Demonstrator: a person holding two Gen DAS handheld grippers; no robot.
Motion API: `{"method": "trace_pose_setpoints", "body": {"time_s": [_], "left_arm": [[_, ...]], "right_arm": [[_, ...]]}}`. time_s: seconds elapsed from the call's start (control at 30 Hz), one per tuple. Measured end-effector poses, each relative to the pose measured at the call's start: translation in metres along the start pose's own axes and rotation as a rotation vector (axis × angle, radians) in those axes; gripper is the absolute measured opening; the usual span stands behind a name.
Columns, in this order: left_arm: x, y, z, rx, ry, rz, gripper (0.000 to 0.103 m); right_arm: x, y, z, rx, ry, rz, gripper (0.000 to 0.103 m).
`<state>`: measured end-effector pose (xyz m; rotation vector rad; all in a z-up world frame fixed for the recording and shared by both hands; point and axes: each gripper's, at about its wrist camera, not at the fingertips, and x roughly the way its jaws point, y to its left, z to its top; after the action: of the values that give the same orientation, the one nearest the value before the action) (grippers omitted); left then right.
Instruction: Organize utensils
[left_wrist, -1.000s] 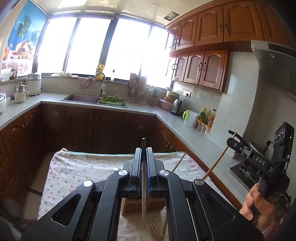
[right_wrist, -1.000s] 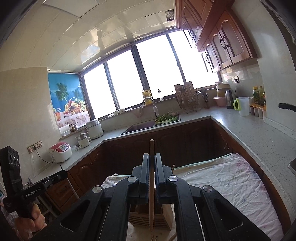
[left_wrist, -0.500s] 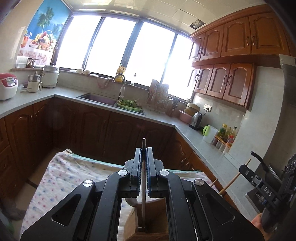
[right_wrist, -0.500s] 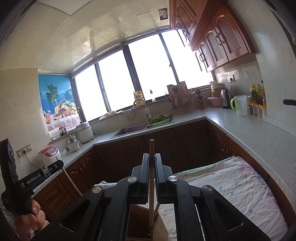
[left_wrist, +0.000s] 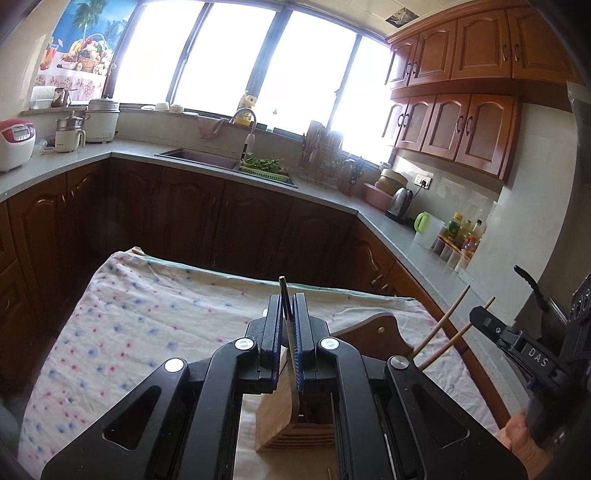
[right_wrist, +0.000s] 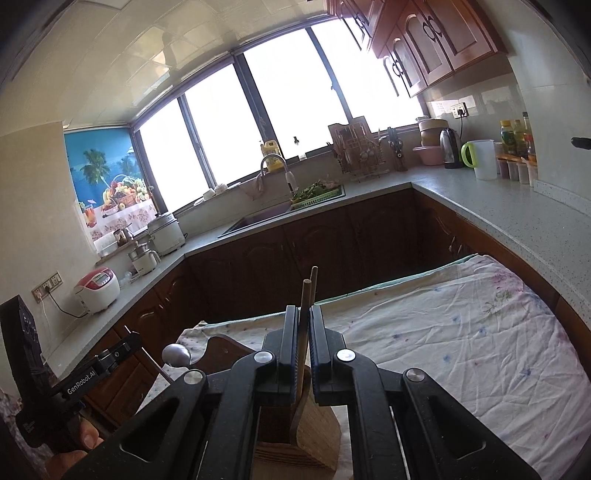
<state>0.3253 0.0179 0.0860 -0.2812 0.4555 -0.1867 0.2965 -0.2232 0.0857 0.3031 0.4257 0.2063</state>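
Observation:
My left gripper (left_wrist: 287, 301) is shut on a thin metal utensil handle (left_wrist: 291, 354) whose lower end dips into the wooden utensil holder (left_wrist: 291, 424) below it. My right gripper (right_wrist: 303, 312) is shut on a pair of wooden chopsticks (right_wrist: 306, 295) whose lower ends reach into the same holder (right_wrist: 317, 439). The chopsticks also show in the left wrist view (left_wrist: 443, 332), held by the right gripper (left_wrist: 480, 317). The left gripper (right_wrist: 127, 341) appears at the left of the right wrist view, with a metal spoon bowl (right_wrist: 176, 354) beside it.
The holder stands on a table with a flowered cloth (left_wrist: 147, 314). A wooden cutting board (left_wrist: 376, 336) lies behind the holder. Dark cabinets and a grey counter (right_wrist: 498, 206) with a sink (left_wrist: 221, 162) and appliances ring the table.
Both grippers have come down over the holder, and the utensil and chopstick ends now dip into it. The chopsticks have splayed slightly.

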Motion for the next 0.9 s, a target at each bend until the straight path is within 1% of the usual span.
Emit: {"method": "trace_pose_setpoints", "body": {"time_s": [0.2,0.27,0.3,0.33,0.37,0.4,0.43,0.47,0.53,0.57,0.6,0.63,0.67,0.73,0.8,0.83,0.9], "left_arm": [[0.000,-0.002,0.002,0.013,0.013,0.007,0.005],[0.001,-0.002,0.003,0.015,0.023,0.007,0.006],[0.000,-0.003,0.004,0.015,0.029,0.005,0.006],[0.000,-0.002,0.004,0.015,0.035,0.005,0.007],[-0.001,-0.002,0.004,0.014,0.039,0.000,0.011],[-0.003,-0.002,0.004,0.013,0.040,-0.004,0.015],[-0.006,-0.002,0.003,0.013,0.039,-0.003,0.025],[-0.009,-0.002,0.003,0.013,0.033,0.002,0.036],[-0.015,-0.002,0.002,0.014,0.024,0.008,0.044],[-0.018,-0.002,0.002,0.012,0.026,0.010,0.052],[-0.021,-0.001,0.001,0.008,0.028,0.009,0.055],[-0.024,-0.001,0.000,0.004,0.027,0.009,0.062],[-0.027,0.000,-0.002,0.001,0.026,0.012,0.070],[-0.035,0.002,-0.006,-0.007,0.024,0.020,0.077],[-0.043,0.005,-0.011,-0.014,0.033,0.019,0.079],[-0.047,0.006,-0.014,-0.019,0.041,0.022,0.082],[-0.054,0.009,-0.023,-0.023,0.057,0.029,0.084]], "right_arm": [[0.001,0.002,0.003,0.002,0.013,-0.003,0.006],[0.002,0.001,0.004,0.008,0.018,-0.001,0.011],[0.001,0.001,0.004,0.013,0.019,0.005,0.011],[0.000,0.000,0.004,0.018,0.017,0.007,0.015],[-0.002,-0.001,0.004,0.024,0.013,0.014,0.020],[-0.005,-0.002,0.005,0.032,0.005,0.021,0.038],[-0.009,-0.004,0.005,0.038,-0.007,0.029,0.057],[-0.013,-0.005,0.005,0.043,-0.019,0.031,0.062],[-0.021,-0.007,0.006,0.055,-0.033,0.036,0.067],[-0.025,-0.009,0.006,0.064,-0.037,0.043,0.070],[-0.029,-0.011,0.006,0.073,-0.043,0.046,0.076],[-0.033,-0.012,0.006,0.078,-0.048,0.047,0.082],[-0.037,-0.014,0.006,0.081,-0.053,0.046,0.084],[-0.046,-0.018,0.003,0.084,-0.059,0.050,0.090],[-0.055,-0.022,-0.001,0.089,-0.054,0.052,0.096],[-0.059,-0.024,-0.004,0.092,-0.050,0.054,0.098],[-0.067,-0.028,-0.012,0.099,-0.036,0.053,0.098]]}}
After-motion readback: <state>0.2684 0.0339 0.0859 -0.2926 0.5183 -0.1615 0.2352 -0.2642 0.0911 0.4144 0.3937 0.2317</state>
